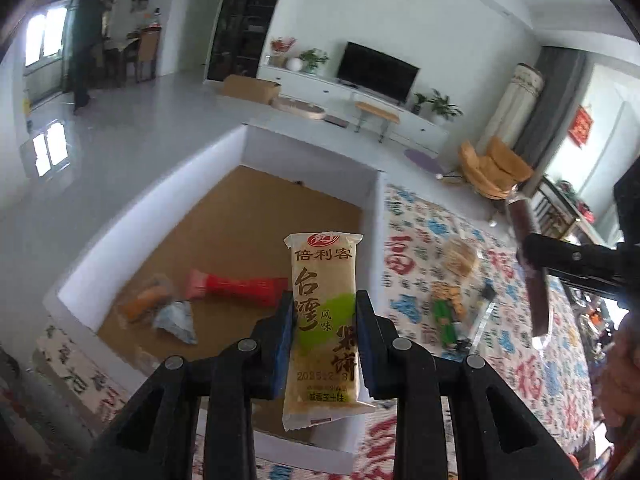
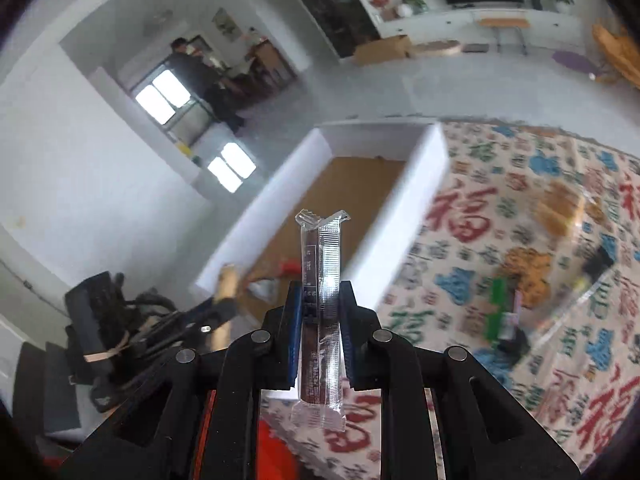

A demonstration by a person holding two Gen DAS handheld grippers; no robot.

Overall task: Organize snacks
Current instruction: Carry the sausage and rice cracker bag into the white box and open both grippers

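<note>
My left gripper point(image 1: 323, 300) is shut on a beige rice-cracker packet point(image 1: 324, 280) and holds it upright above the white box point(image 1: 120, 216). The box holds a red packet point(image 1: 236, 286), an orange snack point(image 1: 144, 304) and a pale crumpled wrapper point(image 1: 176, 320). My right gripper point(image 2: 320, 292) is shut on a slim dark snack stick in clear wrap point(image 2: 320, 304), upright, just right of the box point(image 2: 424, 184). The right gripper and its stick point(image 1: 528, 248) also show at the right edge of the left wrist view. The left gripper with its packet point(image 2: 228, 280) shows in the right wrist view.
The box stands on a cloth printed with red and blue characters point(image 1: 520, 360). Several loose snacks lie on it: a yellow cracker pack point(image 1: 460, 256) and a green-and-orange pack point(image 1: 446, 308). A person point(image 1: 88, 40) stands far off; a TV point(image 1: 378, 70) is at the back.
</note>
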